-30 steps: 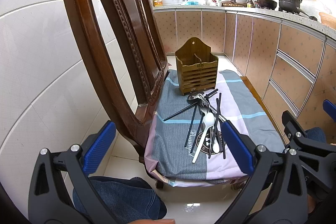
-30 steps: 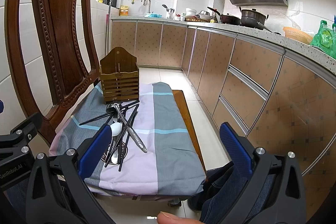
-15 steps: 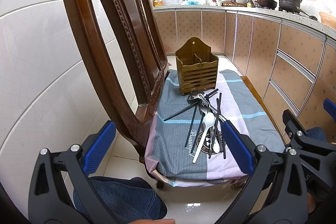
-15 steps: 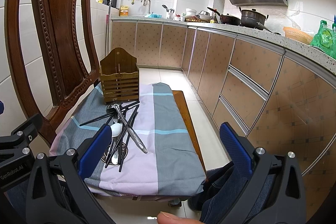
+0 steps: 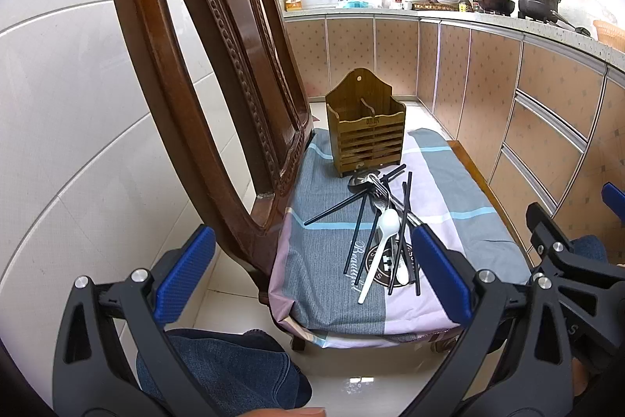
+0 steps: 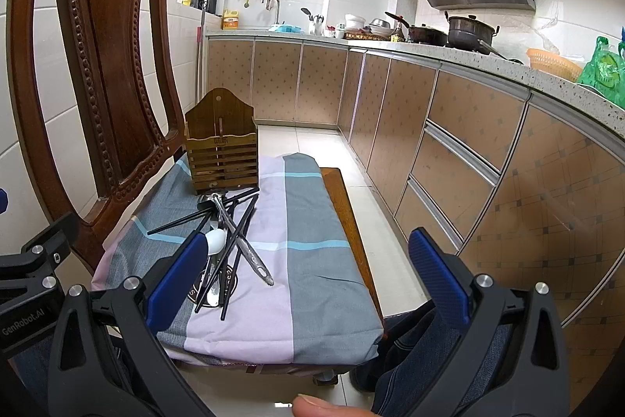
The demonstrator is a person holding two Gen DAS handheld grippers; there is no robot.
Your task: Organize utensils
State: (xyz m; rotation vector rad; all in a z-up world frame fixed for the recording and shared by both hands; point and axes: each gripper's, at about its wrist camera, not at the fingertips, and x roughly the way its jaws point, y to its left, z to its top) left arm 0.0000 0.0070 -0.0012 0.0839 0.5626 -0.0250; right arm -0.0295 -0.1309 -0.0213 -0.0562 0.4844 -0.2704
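A pile of utensils point(image 5: 384, 221) lies on a cloth-covered chair seat point(image 5: 332, 260): black chopsticks, a white spoon point(image 5: 381, 241), metal spoons and a fork. It also shows in the right wrist view point(image 6: 230, 241). A wooden slatted utensil holder point(image 5: 367, 127) stands upright behind the pile, empty as far as I see; it shows in the right wrist view too point(image 6: 220, 155). My left gripper point(image 5: 308, 276) is open and empty, short of the seat's front edge. My right gripper point(image 6: 308, 280) is open and empty, near the pile's front right.
The carved wooden chair back point(image 5: 203, 65) rises on the left. Kitchen cabinets point(image 6: 449, 143) run along the right, with a counter holding pots point(image 6: 468, 34). Tiled floor lies between. The person's jeans-clad knees point(image 5: 218, 370) are below the grippers.
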